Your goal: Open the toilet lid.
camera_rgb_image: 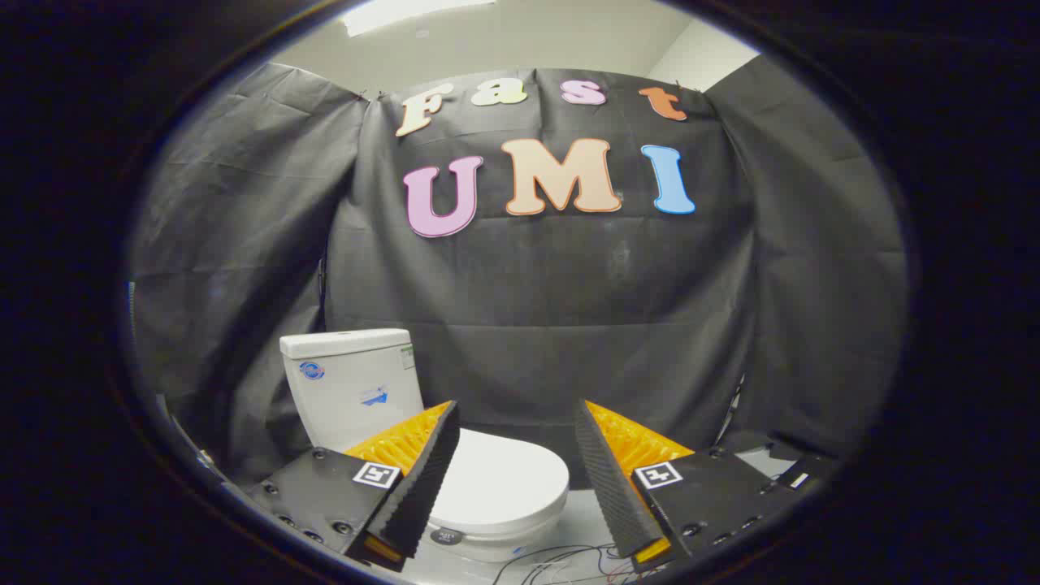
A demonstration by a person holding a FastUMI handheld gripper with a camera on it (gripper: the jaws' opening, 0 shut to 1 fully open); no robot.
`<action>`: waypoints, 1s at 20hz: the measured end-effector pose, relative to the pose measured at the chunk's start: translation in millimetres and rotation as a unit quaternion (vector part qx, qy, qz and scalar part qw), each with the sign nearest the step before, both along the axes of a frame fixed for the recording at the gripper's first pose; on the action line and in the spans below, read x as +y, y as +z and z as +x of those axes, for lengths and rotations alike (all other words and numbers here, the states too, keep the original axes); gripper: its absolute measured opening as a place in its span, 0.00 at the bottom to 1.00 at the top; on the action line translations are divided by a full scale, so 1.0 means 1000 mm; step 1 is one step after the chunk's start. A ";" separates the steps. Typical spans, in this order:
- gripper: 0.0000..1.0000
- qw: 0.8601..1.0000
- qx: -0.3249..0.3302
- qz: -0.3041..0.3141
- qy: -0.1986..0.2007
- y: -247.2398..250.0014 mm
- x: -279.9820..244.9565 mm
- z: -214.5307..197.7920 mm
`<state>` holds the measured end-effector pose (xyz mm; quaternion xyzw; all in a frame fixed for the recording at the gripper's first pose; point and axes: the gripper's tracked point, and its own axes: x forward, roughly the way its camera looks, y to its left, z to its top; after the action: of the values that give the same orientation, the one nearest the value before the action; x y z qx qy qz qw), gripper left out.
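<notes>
Claw (517, 479) spread wide, fingers holding nothing. Toilet lid (500, 481) lies flat and closed just beyond and between them, nearer the left finger, tank (351, 380) behind. Likely rigid, smooth, hinged plastic; judged best lifted under the front lip.

My gripper (517, 422) level, pointing forward. Fingers (422, 487) spread wide apart, tips raised, nothing gripped between them. Both finger bases visible, symmetrical either side.

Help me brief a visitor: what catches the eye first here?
The white toilet stands out against the dark booth cloth, its lid down flat beyond the fingers and its tank upright behind. The gripper is open, holding nothing; loose wires lie on the floor below.
</notes>
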<state>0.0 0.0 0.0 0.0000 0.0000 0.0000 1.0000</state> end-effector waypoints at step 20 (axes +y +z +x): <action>0.87 0.959 -0.128 0.105 -0.228 0.020 0.011 0.026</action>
<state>26.1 11.5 19.6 0.1051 -0.1281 -0.2279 0.9595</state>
